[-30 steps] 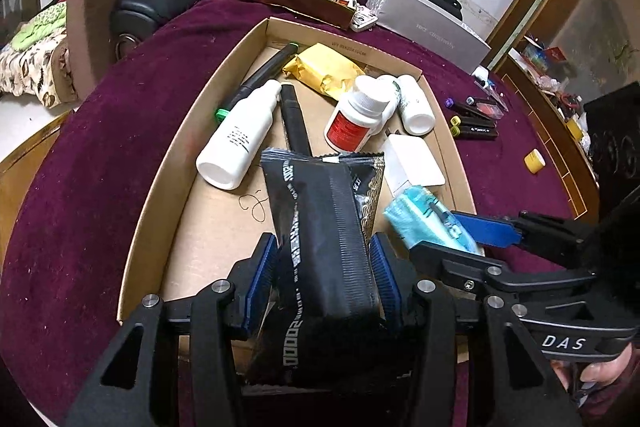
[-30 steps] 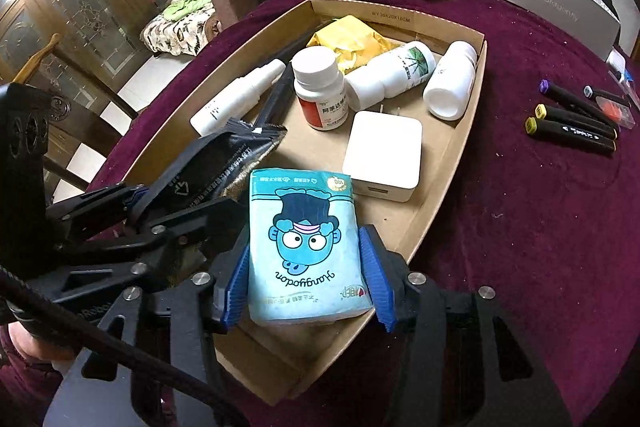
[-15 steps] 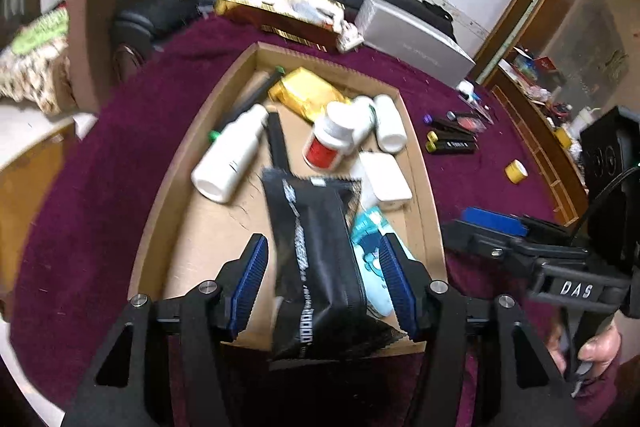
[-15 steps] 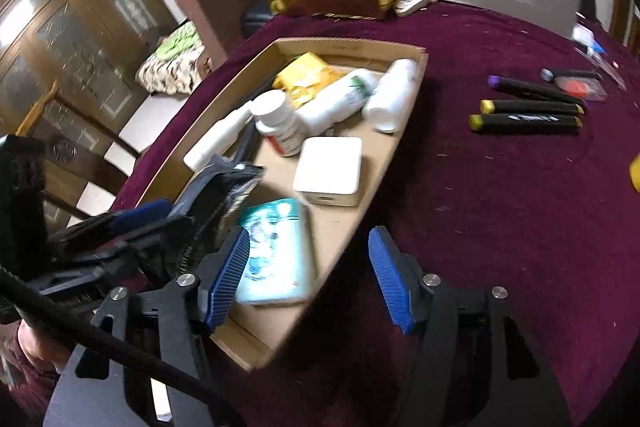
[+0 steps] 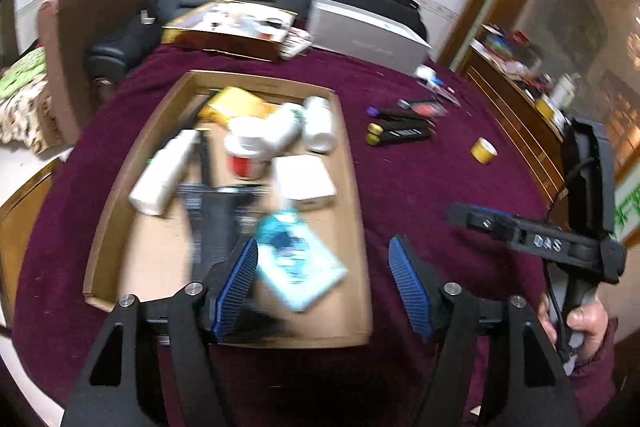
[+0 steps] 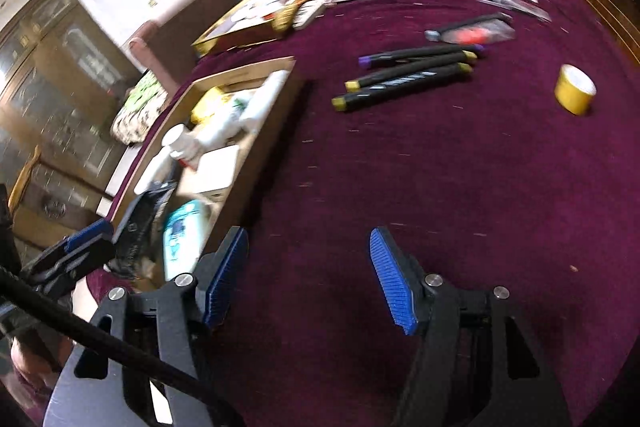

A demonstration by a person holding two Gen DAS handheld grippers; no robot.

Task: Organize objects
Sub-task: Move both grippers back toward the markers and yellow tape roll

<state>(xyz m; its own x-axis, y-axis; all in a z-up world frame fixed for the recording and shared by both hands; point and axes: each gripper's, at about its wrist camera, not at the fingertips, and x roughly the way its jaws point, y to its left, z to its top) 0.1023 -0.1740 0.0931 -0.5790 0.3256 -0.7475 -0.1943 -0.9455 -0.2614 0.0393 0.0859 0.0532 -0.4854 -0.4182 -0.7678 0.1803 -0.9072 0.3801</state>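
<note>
A shallow cardboard tray (image 5: 116, 195) on the maroon cloth holds white bottles, a yellow packet, a white box (image 5: 304, 179), a black pouch (image 5: 216, 223) and a light-blue tissue pack (image 5: 298, 267). My left gripper (image 5: 324, 283) is open and empty above the tray's near right corner. My right gripper (image 6: 308, 275) is open and empty over bare cloth right of the tray (image 6: 256, 151). Three black markers (image 6: 404, 77) and a yellow tape roll (image 6: 575, 89) lie on the cloth beyond it. The views are blurred.
A gold box (image 5: 228, 35) and a grey box (image 5: 364, 35) stand at the table's far edge, before a dark sofa. Small items (image 5: 428, 105) lie by the markers. A wooden cabinet (image 5: 516, 99) stands on the right, an armchair (image 5: 76, 39) on the left.
Both grippers opened, leaving the black pouch and the tissue pack in the tray. Both then pulled back and swung right, the right one out over the bare cloth.
</note>
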